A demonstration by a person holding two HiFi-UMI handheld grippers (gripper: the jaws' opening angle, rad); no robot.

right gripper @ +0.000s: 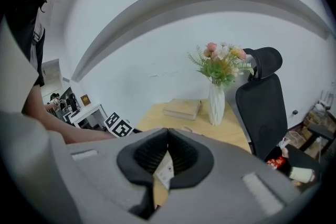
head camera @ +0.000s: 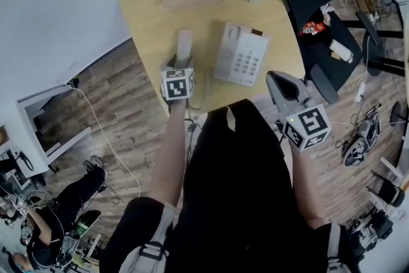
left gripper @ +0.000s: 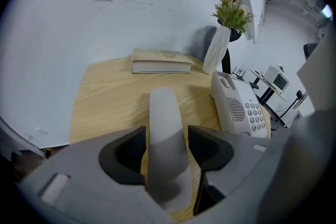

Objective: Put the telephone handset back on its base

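Left gripper view: left gripper (left gripper: 166, 139) gapes wide around handset (left gripper: 165, 110).

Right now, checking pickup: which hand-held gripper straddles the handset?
The left hand-held gripper: the handset lies between its open jaws; the right hand-held gripper is shut.

Bright, even indoor light; fisheye edges warp, nearest foreground seems blurred.

The left tongs (left gripper: 167, 140) stand wide apart, with the long pale-grey plastic telephone handset (left gripper: 165, 113) lying between their jaws on the light wooden surface (left gripper: 107, 102). The white push-button telephone base (left gripper: 239, 107) sits near the right edge. A cream hardback book (left gripper: 160, 61) lies at the far edge, and a white ribbed vase of flowers (left gripper: 216, 50) stands by the far right corner.
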